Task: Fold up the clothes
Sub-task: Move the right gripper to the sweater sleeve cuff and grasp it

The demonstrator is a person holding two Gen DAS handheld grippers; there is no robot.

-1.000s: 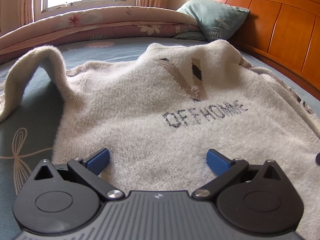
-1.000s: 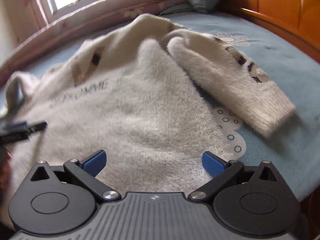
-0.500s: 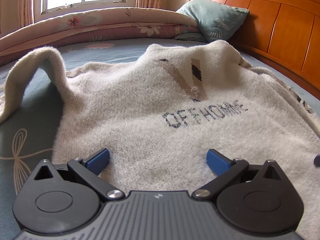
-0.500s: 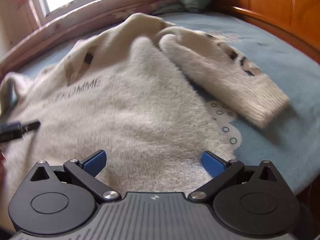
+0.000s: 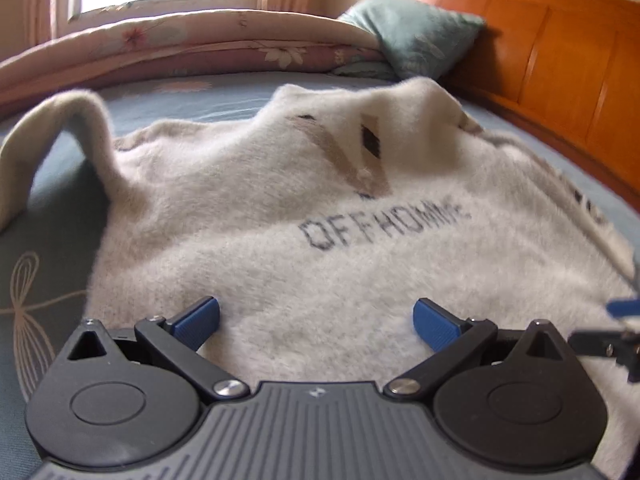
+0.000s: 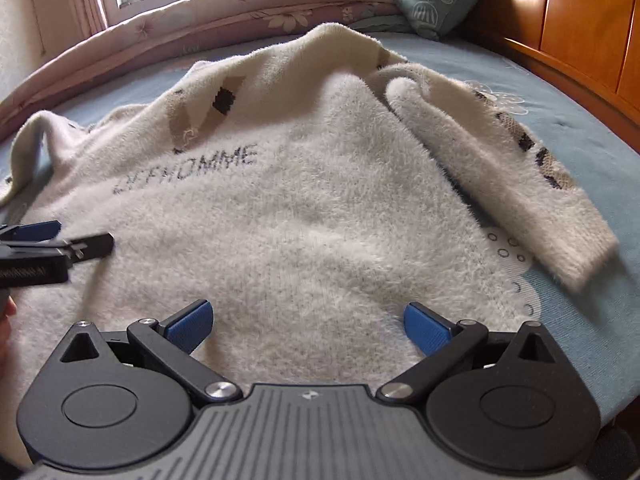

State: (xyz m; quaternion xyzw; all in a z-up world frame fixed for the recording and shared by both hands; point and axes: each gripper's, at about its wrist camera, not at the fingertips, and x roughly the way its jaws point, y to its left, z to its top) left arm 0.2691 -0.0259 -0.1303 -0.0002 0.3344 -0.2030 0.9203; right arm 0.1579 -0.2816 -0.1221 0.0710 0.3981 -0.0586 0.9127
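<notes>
Sweater (image 6: 304,216): cream, dark lettering, brown-black diamond motifs. Bed sheet (image 6: 568,128): blue, pale floral line print. Quilt (image 5: 208,40): pink floral. Pillow (image 5: 412,32): teal.

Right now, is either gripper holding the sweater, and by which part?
Nothing is held. The left gripper and right gripper are both open over the sweater's hem.

Left gripper (image 5: 316,320): jaws spread wide, both blue pads (image 5: 198,318) in view with nothing between them; held low and pointing forward. In the right wrist view it shows at the left edge, side-on, fingers level. A bit of the hand (image 6: 6,312) holding it shows just below, at the frame edge.

Right gripper (image 6: 306,322): jaws spread equally wide, nothing between the pads. In the left wrist view its blurred fingertips enter at the right edge, close beside the left gripper.
</notes>
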